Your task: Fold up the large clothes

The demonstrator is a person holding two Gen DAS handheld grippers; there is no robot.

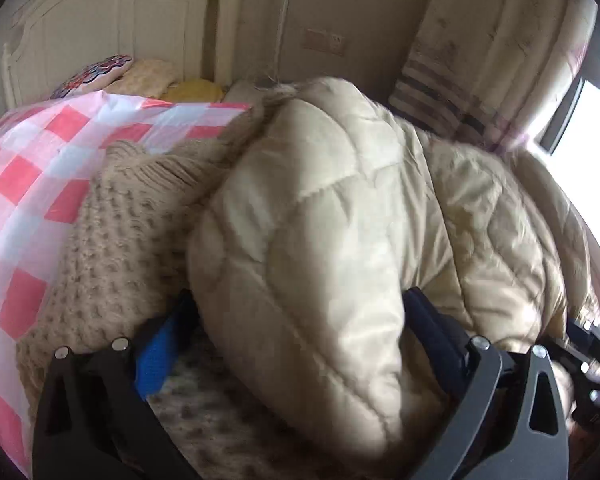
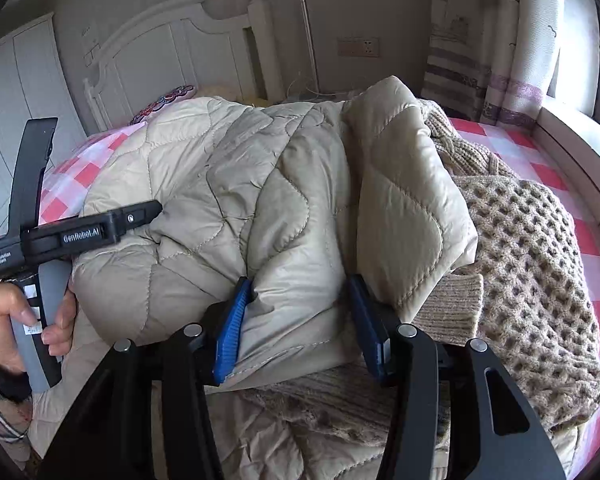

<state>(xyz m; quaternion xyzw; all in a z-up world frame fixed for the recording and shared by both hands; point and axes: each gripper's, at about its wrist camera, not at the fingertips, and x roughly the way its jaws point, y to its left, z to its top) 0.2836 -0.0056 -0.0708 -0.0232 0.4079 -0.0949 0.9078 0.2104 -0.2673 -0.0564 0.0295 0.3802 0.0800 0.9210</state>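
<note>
A beige quilted puffer jacket [image 1: 320, 216] lies bunched on the bed, on top of a tan knit sweater [image 1: 112, 240]. In the left wrist view my left gripper [image 1: 296, 336] has its blue-padded fingers [image 1: 160, 352] wide apart around a thick fold of the jacket. In the right wrist view my right gripper [image 2: 300, 316] straddles another thick fold of the jacket [image 2: 236, 184], fingers [image 2: 230, 332] pressing its sides. The left gripper's body [image 2: 72, 232] and the hand holding it show at the left. The sweater [image 2: 532, 264] spreads to the right.
The bed has a red-and-white checked cover [image 1: 32, 184] [image 2: 540, 152]. A white headboard [image 2: 168, 52] and pillows [image 1: 96, 74] stand at the far end. Curtains [image 2: 512, 40] and a window ledge [image 2: 580, 152] run along the right side. A white wardrobe [image 2: 12, 92] is at left.
</note>
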